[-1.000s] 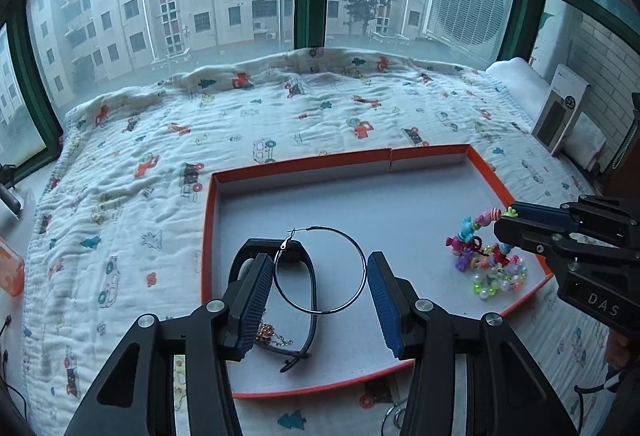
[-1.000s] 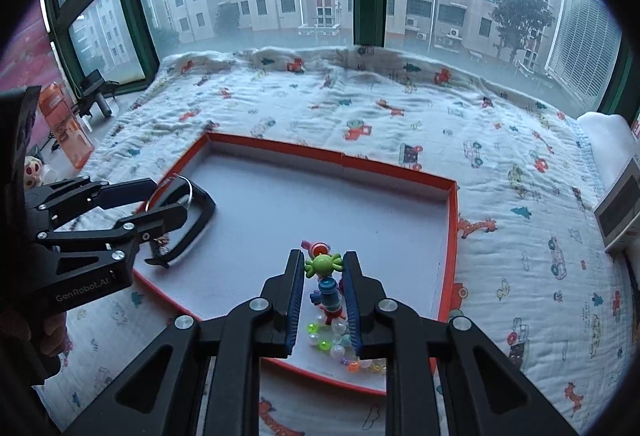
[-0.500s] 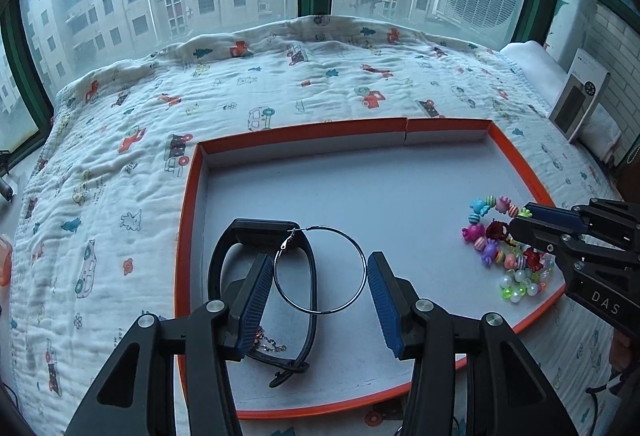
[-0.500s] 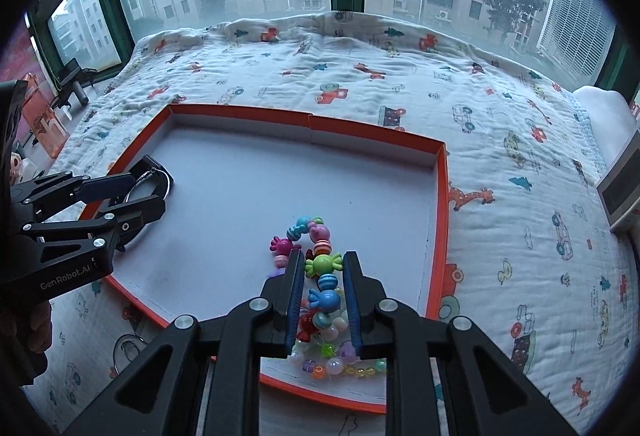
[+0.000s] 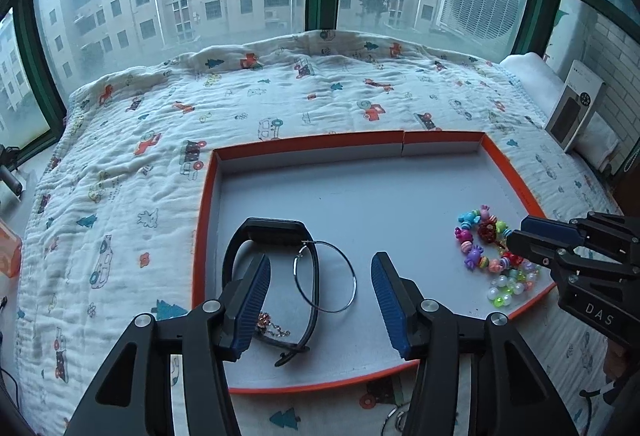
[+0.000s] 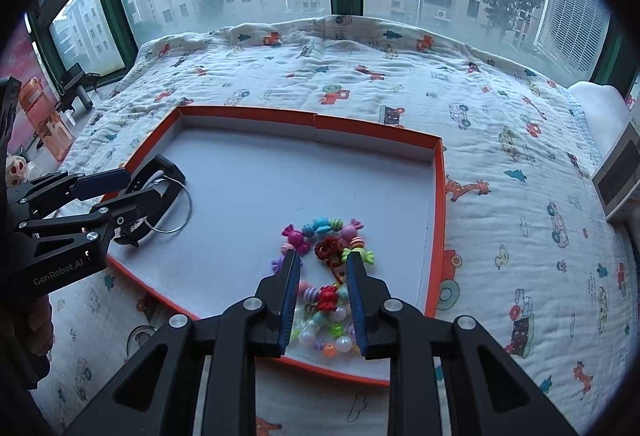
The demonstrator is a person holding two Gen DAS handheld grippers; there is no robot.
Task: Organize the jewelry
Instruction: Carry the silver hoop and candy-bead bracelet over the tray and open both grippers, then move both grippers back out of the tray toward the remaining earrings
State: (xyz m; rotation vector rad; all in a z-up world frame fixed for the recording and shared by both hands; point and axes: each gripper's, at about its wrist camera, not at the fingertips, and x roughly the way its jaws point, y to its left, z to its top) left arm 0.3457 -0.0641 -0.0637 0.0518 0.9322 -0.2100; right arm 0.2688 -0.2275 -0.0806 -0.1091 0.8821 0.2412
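An orange-rimmed tray (image 5: 308, 146) (image 6: 248, 114) with a grey floor lies on the bed. In its left part a thin metal hoop (image 5: 326, 276) leans on a black band (image 5: 272, 232), with a small chain (image 5: 274, 328) beside them. My left gripper (image 5: 321, 259) hovers over the hoop; its jaws are opening and the pads stand clear of it. A colourful bead bracelet (image 6: 320, 228) (image 5: 480, 256) and pale clear beads (image 6: 320, 336) lie at the tray's right front. My right gripper (image 6: 323, 256) is over them, jaws opening, beads between them but not pressed.
The tray rests on a white blanket (image 5: 120, 196) printed with cartoon cars. A white box (image 5: 576, 116) stands at the right edge. An orange bottle (image 6: 44, 116) and a black stand (image 6: 76, 84) are at the far left. A small ring (image 5: 394, 420) lies on the blanket in front of the tray.
The right gripper lowered the colourful bracelet into the tray and let it go. The left jaws widened and the hoop now rests on the tray floor against the black band.
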